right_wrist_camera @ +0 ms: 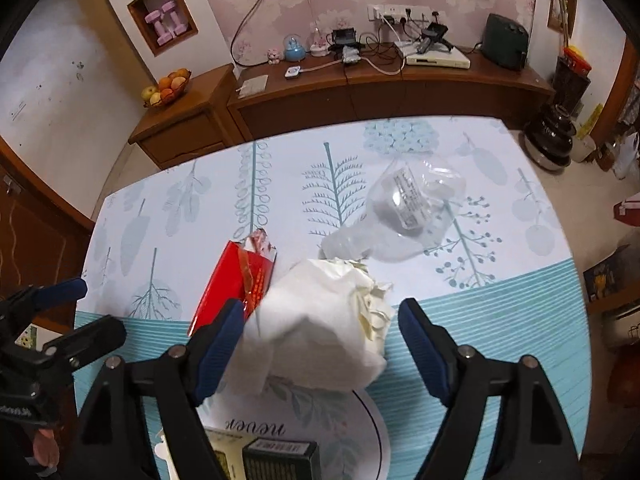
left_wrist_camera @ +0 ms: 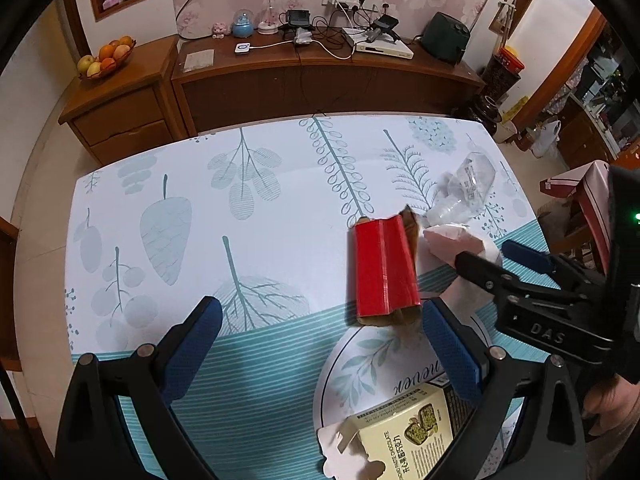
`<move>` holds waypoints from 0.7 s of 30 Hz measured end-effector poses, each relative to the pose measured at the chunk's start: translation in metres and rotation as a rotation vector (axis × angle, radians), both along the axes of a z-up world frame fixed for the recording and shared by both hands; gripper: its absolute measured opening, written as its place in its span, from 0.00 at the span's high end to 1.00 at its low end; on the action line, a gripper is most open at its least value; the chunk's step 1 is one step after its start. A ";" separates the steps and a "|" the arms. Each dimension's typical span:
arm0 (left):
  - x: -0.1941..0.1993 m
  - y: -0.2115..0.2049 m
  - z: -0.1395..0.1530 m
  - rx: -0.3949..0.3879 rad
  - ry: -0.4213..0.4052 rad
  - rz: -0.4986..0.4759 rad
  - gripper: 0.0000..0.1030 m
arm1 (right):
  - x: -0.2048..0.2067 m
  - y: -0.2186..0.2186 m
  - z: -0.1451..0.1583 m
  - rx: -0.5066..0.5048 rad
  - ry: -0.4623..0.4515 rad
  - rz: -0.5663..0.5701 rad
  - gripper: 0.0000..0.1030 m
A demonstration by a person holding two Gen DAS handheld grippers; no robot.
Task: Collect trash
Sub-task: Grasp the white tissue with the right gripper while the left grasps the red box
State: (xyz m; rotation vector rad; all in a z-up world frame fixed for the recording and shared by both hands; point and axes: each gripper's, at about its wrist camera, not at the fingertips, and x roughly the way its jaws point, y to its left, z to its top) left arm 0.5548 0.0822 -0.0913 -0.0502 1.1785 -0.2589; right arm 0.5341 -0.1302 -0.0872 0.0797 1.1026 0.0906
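A flattened red carton [left_wrist_camera: 386, 268] lies on the leaf-patterned tablecloth [left_wrist_camera: 180, 208]. My left gripper [left_wrist_camera: 322, 308] stands open just short of it, its right finger beside the carton's near end. A crumpled white tissue [right_wrist_camera: 320, 320] sits between the fingers of my right gripper [right_wrist_camera: 322, 312], which is open; the left pad is at the tissue's edge and the right pad stands apart. A crushed clear plastic bottle [right_wrist_camera: 400, 208] lies beyond the tissue. A yellow chocolate box [left_wrist_camera: 404, 436] with an open flap lies near the table's front edge, under the left gripper.
Beyond the table's far edge stands a wooden sideboard [left_wrist_camera: 320, 76] with cables, chargers and a white device. A fruit bowl [left_wrist_camera: 106, 60] rests on a drawer cabinet at the left. A red-topped seat [left_wrist_camera: 580, 188] stands off the table's right side.
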 end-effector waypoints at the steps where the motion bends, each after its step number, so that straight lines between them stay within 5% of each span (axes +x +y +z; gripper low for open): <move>1: 0.001 0.000 0.000 -0.002 0.000 -0.001 0.04 | 0.001 -0.001 -0.003 0.012 0.006 -0.001 0.22; 6: 0.007 -0.004 -0.004 -0.013 0.004 -0.013 0.04 | 0.006 -0.004 -0.021 0.073 0.063 -0.027 0.23; 13: 0.015 -0.022 -0.014 -0.015 0.028 -0.049 0.04 | -0.008 -0.013 -0.024 0.132 0.083 -0.095 0.40; 21: 0.027 -0.051 -0.034 -0.024 0.085 -0.084 0.04 | -0.028 -0.024 -0.018 0.095 0.080 -0.158 0.46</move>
